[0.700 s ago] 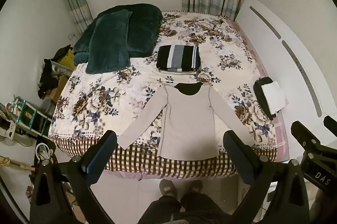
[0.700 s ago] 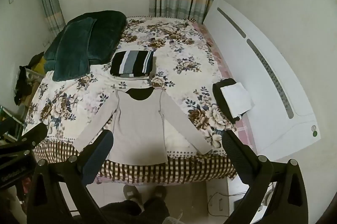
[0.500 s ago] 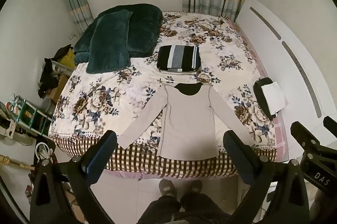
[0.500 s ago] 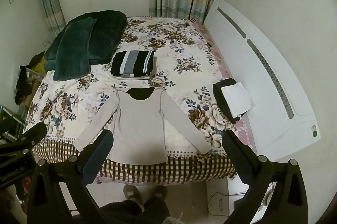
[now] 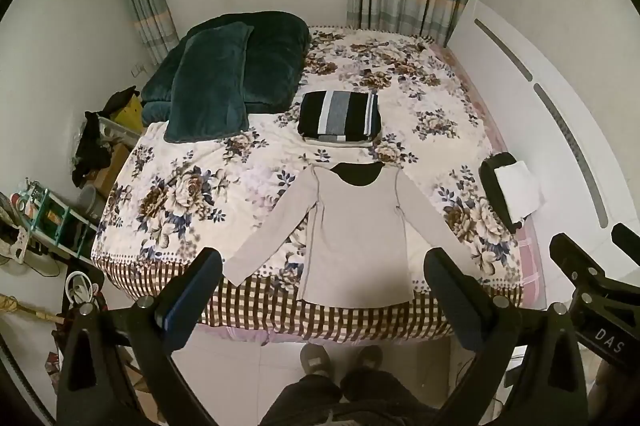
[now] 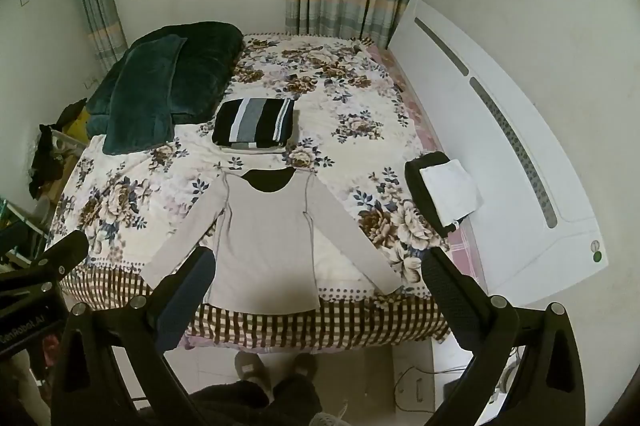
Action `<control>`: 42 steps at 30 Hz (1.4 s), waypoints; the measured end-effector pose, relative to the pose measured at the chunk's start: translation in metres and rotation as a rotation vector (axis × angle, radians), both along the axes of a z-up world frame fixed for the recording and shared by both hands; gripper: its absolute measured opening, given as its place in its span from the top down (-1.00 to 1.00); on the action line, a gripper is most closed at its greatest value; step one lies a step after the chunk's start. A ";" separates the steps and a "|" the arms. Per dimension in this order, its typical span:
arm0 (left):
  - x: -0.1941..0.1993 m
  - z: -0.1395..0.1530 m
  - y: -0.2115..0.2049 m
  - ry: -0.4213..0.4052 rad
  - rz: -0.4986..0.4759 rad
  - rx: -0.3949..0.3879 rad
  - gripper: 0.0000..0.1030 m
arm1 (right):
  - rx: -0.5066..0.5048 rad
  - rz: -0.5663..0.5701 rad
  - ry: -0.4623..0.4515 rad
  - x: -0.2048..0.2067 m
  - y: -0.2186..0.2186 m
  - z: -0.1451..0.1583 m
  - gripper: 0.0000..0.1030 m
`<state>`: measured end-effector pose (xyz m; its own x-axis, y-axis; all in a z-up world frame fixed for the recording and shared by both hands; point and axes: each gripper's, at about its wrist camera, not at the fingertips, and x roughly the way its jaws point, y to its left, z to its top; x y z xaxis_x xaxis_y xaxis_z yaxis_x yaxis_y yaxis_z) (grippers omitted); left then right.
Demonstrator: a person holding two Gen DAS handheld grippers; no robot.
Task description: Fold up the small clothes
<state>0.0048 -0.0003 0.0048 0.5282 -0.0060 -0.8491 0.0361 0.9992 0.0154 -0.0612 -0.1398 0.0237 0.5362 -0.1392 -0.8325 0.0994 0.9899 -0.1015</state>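
Note:
A light grey long-sleeved top (image 5: 356,230) lies flat on the floral bed, sleeves spread, hem at the near checked edge; it also shows in the right wrist view (image 6: 266,238). Behind it sits a folded stack topped by a black, grey and white striped garment (image 5: 340,113) (image 6: 254,123). My left gripper (image 5: 320,290) is open and empty, held high above the bed's near edge. My right gripper (image 6: 318,290) is open and empty at a similar height.
A dark green blanket and pillow (image 5: 224,77) fill the bed's far left. A black item with a white cloth (image 5: 510,185) lies at the right edge by the white headboard (image 6: 500,153). Cluttered shelves (image 5: 44,218) stand left. The person's feet (image 5: 340,362) stand on the floor.
Both grippers have drifted very slightly; the scene is otherwise unchanged.

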 end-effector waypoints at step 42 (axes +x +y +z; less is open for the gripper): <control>0.006 0.020 -0.010 -0.019 0.007 -0.014 -1.00 | 0.003 0.007 -0.009 0.001 -0.001 -0.002 -1.00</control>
<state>0.0111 -0.0099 0.0252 0.5448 -0.0142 -0.8385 0.0287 0.9996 0.0017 -0.0599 -0.1406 0.0220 0.5448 -0.1331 -0.8279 0.0937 0.9908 -0.0976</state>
